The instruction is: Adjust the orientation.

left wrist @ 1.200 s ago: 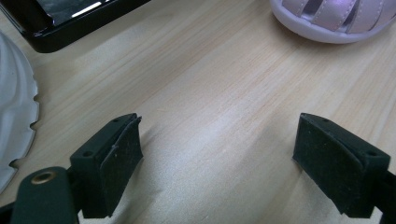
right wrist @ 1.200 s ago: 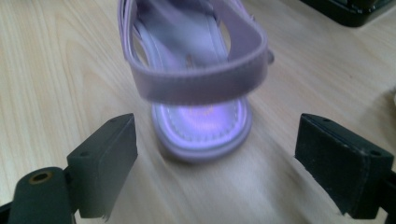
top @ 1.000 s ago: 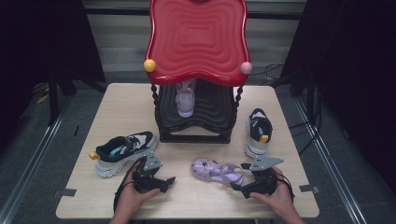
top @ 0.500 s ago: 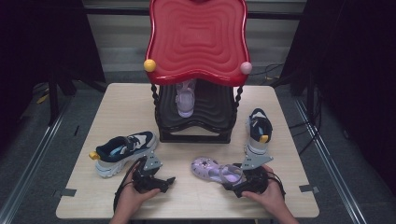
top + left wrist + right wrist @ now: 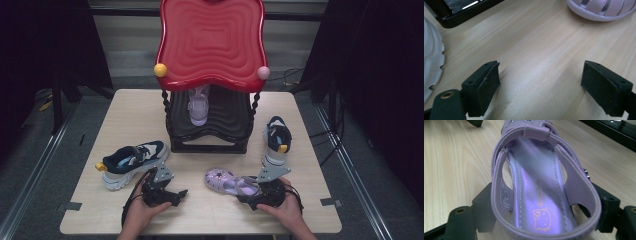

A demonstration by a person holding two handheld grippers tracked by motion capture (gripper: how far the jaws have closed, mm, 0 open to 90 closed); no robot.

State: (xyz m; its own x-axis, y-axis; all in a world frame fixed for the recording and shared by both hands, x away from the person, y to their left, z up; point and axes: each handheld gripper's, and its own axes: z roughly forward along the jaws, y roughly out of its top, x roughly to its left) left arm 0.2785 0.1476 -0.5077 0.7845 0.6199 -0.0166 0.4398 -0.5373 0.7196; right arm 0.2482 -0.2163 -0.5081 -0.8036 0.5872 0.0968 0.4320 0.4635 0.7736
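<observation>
Right claw (image 5: 541, 220) with jaws just closing around the heel of the purple sandal (image 5: 231, 181) lying on the surface (image 5: 130, 120), left claw (image 5: 549, 85) wide and empty; the soft strap may buckle and slip free.

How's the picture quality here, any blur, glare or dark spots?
High view: dark surroundings, the table evenly lit, soft glare on the red shelf top. Left gripper view: sharp wood grain, faint shadows under the jaws. Right gripper view: the lilac sandal is sharp at its heel, blurred toward the far strap.
</observation>
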